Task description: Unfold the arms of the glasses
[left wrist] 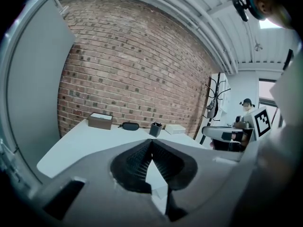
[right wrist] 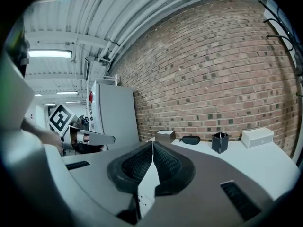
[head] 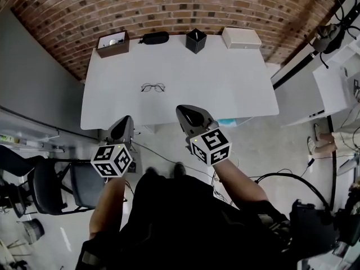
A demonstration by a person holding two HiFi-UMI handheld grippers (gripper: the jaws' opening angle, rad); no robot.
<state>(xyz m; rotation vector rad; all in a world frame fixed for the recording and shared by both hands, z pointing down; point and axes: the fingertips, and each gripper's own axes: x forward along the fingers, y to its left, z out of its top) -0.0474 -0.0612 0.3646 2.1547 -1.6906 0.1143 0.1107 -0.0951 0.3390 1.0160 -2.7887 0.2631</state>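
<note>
Head view: the glasses lie on the white tabletop, left of its middle and well apart from both claws. The left claw and right claw hang by the near edge.

Left gripper view: jaws pressed together, empty. It shows the brown box at the far edge, but only the head view shows the glasses.

Right gripper view: jaws pressed together too, pinching nothing.

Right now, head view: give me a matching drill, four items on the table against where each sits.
Things:
1. glasses
2. brown box
3. black case
4. white box

Places:
A. back row, far right
B. alone, out on the open table, nearer the person
C. back row, far left
D. back row, second from left

Pairs: 1-B, 2-C, 3-D, 4-A
</note>
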